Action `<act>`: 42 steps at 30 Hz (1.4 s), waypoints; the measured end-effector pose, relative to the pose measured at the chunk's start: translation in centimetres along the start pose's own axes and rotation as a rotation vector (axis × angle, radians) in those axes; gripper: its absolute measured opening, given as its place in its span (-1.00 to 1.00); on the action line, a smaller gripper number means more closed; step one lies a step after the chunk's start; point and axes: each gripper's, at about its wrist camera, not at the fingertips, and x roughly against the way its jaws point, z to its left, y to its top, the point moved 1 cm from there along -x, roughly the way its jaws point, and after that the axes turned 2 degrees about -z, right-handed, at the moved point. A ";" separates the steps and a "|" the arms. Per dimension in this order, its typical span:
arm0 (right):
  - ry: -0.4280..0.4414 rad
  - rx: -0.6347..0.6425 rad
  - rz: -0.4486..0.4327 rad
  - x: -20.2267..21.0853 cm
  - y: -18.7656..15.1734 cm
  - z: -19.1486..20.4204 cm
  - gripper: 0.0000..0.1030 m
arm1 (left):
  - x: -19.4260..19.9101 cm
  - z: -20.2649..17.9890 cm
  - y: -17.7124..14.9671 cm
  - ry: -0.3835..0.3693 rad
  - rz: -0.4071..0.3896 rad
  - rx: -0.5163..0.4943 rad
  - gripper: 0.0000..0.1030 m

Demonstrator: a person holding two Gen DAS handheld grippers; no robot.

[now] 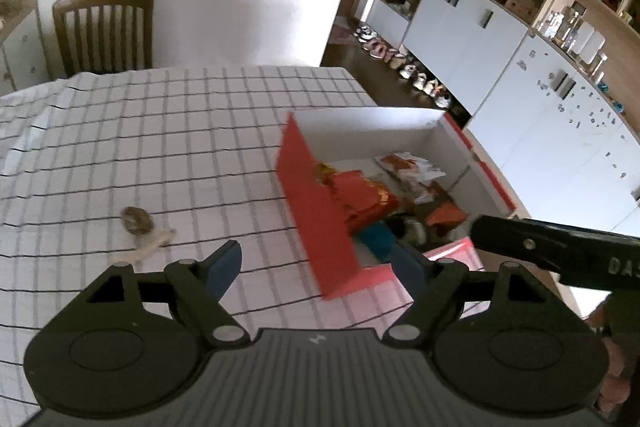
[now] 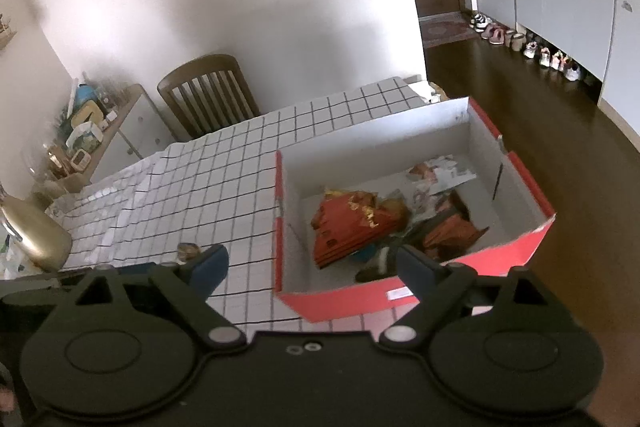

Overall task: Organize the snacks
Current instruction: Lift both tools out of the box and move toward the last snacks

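Snack packets (image 2: 352, 231), a stack of flat red-orange wrappers with gold print among white, blue and dark ones, are seen lying on the floor of a red cardboard box with a white inside (image 2: 400, 147), right of centre in the right wrist view. The box is set on a desk covered with a white cloth ruled in thin black squares (image 2: 208, 179), close to the desk's right-hand edge. In the left wrist view the same packets (image 1: 360, 199) are shown inside the box (image 1: 316, 211), whose red side wall is blurred.

Both sets of tongs are held apart with nothing between the blue pads. The left tongs (image 1: 316, 267) are framed at the lower centre of their view, over the box's near corner; the right tongs (image 2: 312, 271) are framed over the near red wall of the box. Neither is touching the box or the packets.

A small brown wrapped sweet with a pale twisted end (image 1: 138, 223) is left on the cloth at the lower left of the left wrist view, well apart from the box. A brown wooden slat-backed chair (image 1: 104, 27) is placed behind the desk at the upper left. White cupboards with wooden shelves (image 1: 500, 27) are lined along the right.
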 end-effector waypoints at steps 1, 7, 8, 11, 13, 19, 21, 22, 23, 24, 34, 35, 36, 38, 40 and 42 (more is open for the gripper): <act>-0.001 0.003 -0.003 0.0 -0.3 0.5 0.78 | 0.2 0.7 0.0 0.004 -0.002 0.001 0.68; -0.003 0.024 0.001 -1.0 -1.5 3.4 0.80 | 1.0 4.8 0.5 0.018 -0.019 0.025 0.74; -0.001 0.026 0.004 -1.3 -1.7 4.0 0.80 | 1.1 5.6 0.7 0.024 -0.025 0.030 0.75; 0.008 0.052 0.010 -2.0 -2.3 5.9 0.81 | 1.4 7.7 1.3 0.048 -0.051 0.049 0.81; 0.010 0.071 0.020 -2.7 -2.6 7.2 0.81 | 1.4 9.2 1.8 0.068 -0.069 0.068 1.00; 0.009 0.096 0.059 -5.5 -3.6 10.7 0.81 | 0.3 13.8 3.1 0.094 -0.062 0.157 1.00; 0.002 0.105 0.069 -6.5 -3.9 11.7 0.81 | -0.4 15.0 3.2 0.100 -0.049 0.174 1.00; -0.003 0.107 0.076 -7.1 -4.0 12.1 0.81 | -0.8 15.6 3.3 0.107 -0.040 0.181 1.00; -0.006 0.109 0.082 -7.6 -4.1 12.4 0.81 | -1.3 16.1 3.3 0.115 -0.032 0.188 1.00; -0.010 0.111 0.089 -8.3 -4.3 12.9 0.81 | -1.8 16.6 3.3 0.121 -0.024 0.194 1.00; -0.030 0.142 0.139 -14.1 -5.4 15.9 0.73 | -6.8 19.2 3.3 0.137 0.068 0.203 1.00; -0.034 0.144 0.143 -14.6 -5.5 16.1 0.70 | -7.2 19.2 3.3 0.137 0.075 0.197 1.00; -0.037 0.146 0.147 -15.2 -5.7 16.3 0.66 | -7.5 19.3 3.4 0.139 0.082 0.191 1.00; -0.044 0.148 0.158 -16.3 -6.0 16.6 0.61 | -8.2 19.4 3.4 0.148 0.090 0.180 1.00; -0.046 0.146 0.164 -17.3 -6.1 16.9 0.56 | -8.9 19.7 3.5 0.160 0.100 0.173 1.00; -0.054 0.146 0.172 -18.3 -6.2 17.2 0.53 | -9.6 20.2 3.5 0.157 0.115 0.174 1.00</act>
